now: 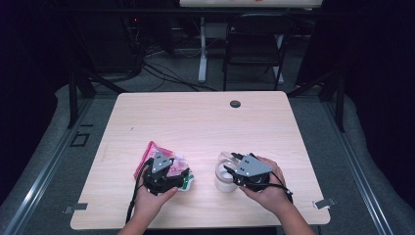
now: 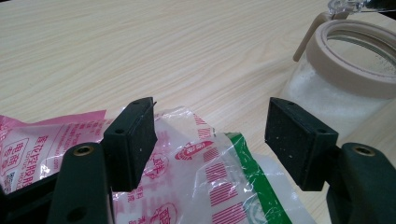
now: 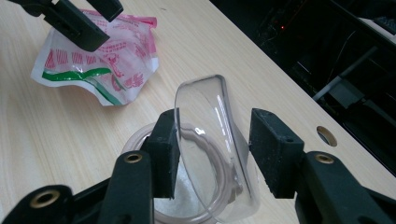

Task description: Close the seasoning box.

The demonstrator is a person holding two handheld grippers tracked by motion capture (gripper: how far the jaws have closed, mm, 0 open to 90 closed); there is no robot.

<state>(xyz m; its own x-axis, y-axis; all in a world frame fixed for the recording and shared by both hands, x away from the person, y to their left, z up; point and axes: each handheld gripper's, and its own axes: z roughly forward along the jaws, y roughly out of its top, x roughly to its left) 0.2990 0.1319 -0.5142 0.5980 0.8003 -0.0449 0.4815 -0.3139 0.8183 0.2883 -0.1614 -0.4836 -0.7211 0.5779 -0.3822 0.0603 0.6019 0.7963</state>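
Note:
A pink, white and green plastic bag (image 1: pixel 169 164) lies at the front left of the wooden table (image 1: pixel 195 122). My left gripper (image 1: pixel 167 170) hovers just over it, open, with nothing between its pads (image 2: pixel 135 140); the bag (image 2: pixel 201 186) lies below them. To the right stands a glass jar (image 1: pixel 222 176) with a beige rim (image 2: pixel 345 51) and white powder inside. Its clear hinged lid (image 3: pixel 210 121) is flipped up. My right gripper (image 3: pixel 215 140) straddles that lid, open: the left pad (image 3: pixel 166 144) sits at its edge, the right pad stands apart.
A round cable hole (image 1: pixel 235 104) sits near the table's far edge, with bare wood between it and the jar. Beyond the table are a dark chair (image 1: pixel 254 44) and cables on the floor. The person's hands (image 1: pixel 266 193) rest near the front edge.

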